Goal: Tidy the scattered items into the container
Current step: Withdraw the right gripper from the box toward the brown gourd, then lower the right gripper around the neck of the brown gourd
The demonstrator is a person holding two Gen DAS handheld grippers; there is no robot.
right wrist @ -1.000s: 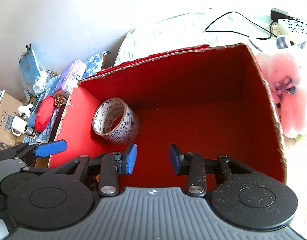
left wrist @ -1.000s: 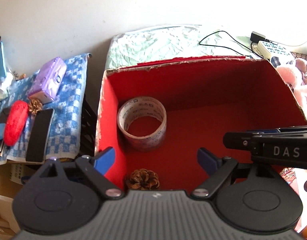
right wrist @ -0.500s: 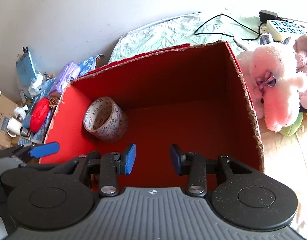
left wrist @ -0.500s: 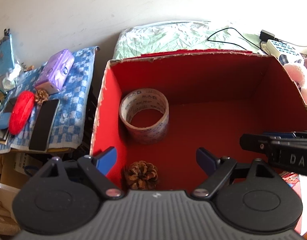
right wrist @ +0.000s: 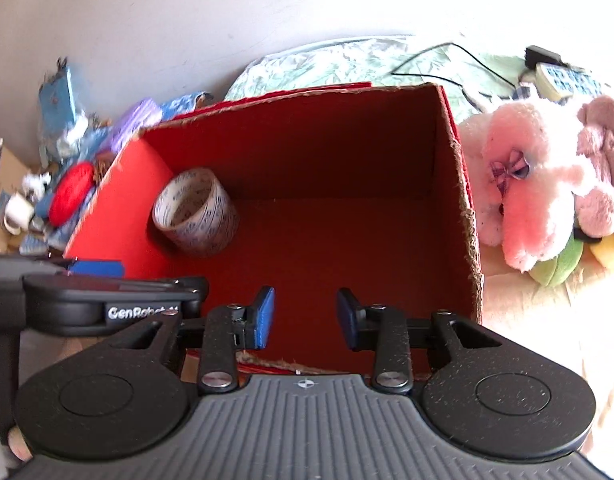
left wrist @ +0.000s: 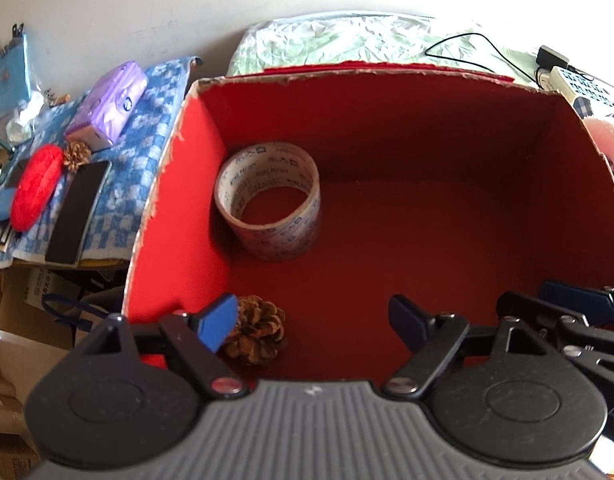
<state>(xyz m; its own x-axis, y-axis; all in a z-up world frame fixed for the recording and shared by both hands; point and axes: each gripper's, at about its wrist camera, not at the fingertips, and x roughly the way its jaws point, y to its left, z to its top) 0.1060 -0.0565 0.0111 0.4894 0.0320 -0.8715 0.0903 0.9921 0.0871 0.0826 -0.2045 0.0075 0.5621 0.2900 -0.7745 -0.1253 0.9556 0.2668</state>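
Note:
A red cardboard box (left wrist: 379,76) stands open in front of me; it also shows in the right wrist view (right wrist: 465,184). Inside it a roll of printed tape (left wrist: 269,200) leans near the left wall, also in the right wrist view (right wrist: 197,212). A pine cone (left wrist: 257,330) lies on the box floor near the front left. My left gripper (left wrist: 313,324) is open and empty above the box's near edge, its left finger just beside the cone. My right gripper (right wrist: 305,318) is open and empty over the box's near rim.
Left of the box a blue checked cloth (left wrist: 147,120) carries a purple packet (left wrist: 107,104), a red pouch (left wrist: 35,188), a second pine cone (left wrist: 76,155) and a black phone (left wrist: 77,212). Pink plush toys (right wrist: 543,184) lie right of the box. A cable and power strip (left wrist: 579,84) lie behind.
Both grippers have pulled back and up from the box; more of the pine cone and box floor shows. The right view has swung right, bringing the plush toys in. The jaws stay open.

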